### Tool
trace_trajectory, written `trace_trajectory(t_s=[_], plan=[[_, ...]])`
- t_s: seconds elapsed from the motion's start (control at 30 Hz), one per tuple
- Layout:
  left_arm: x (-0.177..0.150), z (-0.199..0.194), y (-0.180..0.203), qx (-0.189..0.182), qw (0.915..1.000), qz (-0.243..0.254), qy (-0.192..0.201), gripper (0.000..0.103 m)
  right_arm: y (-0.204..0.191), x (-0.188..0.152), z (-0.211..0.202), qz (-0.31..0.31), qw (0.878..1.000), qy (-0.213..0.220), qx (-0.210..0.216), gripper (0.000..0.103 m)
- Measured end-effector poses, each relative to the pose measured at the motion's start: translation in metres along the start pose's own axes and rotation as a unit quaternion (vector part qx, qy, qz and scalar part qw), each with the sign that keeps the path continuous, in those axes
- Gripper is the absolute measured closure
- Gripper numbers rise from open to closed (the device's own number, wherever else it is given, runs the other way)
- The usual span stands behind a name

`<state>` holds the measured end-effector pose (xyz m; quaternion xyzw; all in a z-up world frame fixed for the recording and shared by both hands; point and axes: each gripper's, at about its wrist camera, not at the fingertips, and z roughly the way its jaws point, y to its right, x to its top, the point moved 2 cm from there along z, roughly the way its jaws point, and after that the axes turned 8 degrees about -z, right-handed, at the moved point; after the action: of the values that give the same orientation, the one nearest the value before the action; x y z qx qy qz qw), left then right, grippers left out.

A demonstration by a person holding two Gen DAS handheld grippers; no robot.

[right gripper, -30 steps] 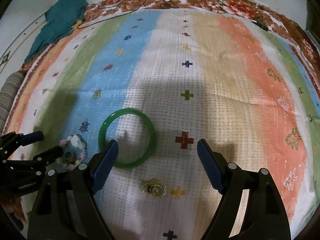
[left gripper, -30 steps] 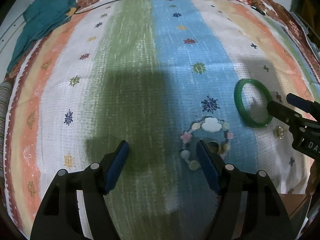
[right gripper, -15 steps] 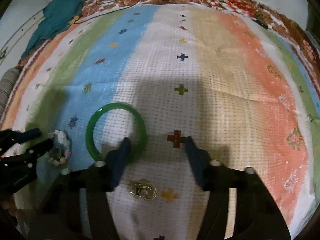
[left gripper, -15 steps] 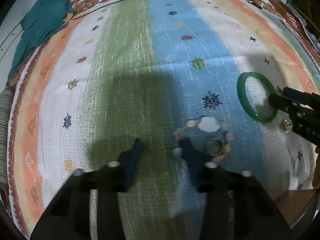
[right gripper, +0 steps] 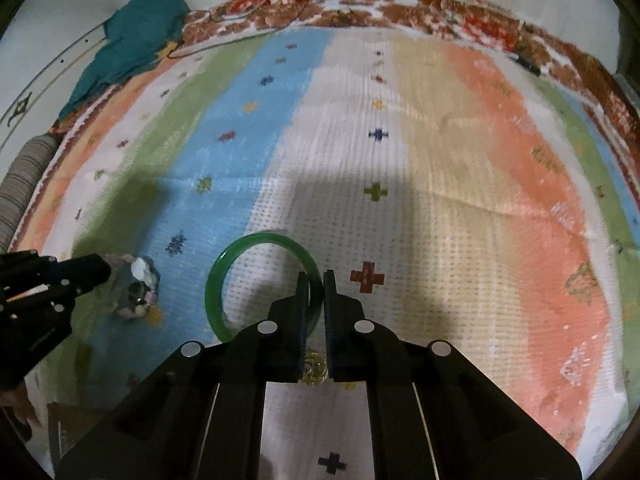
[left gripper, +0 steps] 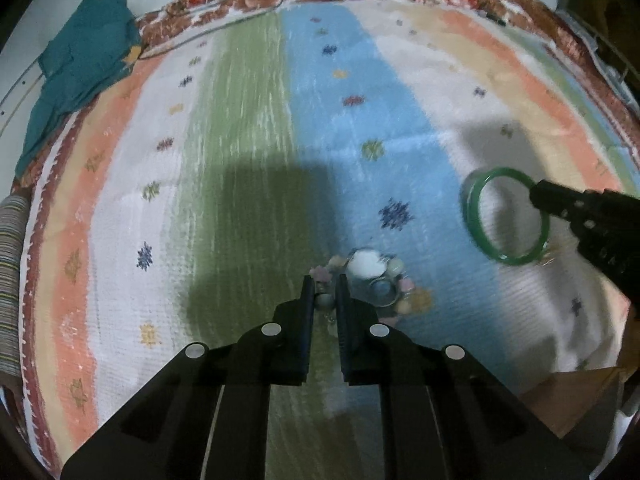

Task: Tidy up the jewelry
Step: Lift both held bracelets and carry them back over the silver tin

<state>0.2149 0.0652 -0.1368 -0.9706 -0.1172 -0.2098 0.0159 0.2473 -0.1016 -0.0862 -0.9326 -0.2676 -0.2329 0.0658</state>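
A pastel bead bracelet with a white shell piece lies on the blue stripe of the cloth, a silver ring inside it. My left gripper is shut on the bracelet's left beads. A green bangle lies on the white stripe; my right gripper is shut on its right rim. The bangle and right gripper also show in the left wrist view. The bracelet and left gripper show at the left of the right wrist view. A small gold piece lies under the right gripper's fingers.
A striped, patterned cloth covers the surface. A teal cloth lies at the far left corner, with thin cables along the far border. A brown cardboard box sits at the near right edge.
Both grippers went from wide open to shut. The left one closed on the bead bracelet and the right one closed on the green bangle's rim.
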Motion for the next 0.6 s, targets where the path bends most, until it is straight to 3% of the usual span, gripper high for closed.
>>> trace_trajectory(t_s=[0.2, 0.6], plan=[[0.004, -0.023, 0.009, -0.027, 0.9993, -0.006, 0.024, 0.093, 0.001, -0.001, -0.025, 0.017, 1.0, 0.018, -0.015, 0.095], [0.007, -0.055, 0.03, -0.043, 0.9973, 0.005, 0.06, 0.093, 0.005, -0.016, -0.072, 0.008, 0.998, 0.041, -0.039, 0.095]])
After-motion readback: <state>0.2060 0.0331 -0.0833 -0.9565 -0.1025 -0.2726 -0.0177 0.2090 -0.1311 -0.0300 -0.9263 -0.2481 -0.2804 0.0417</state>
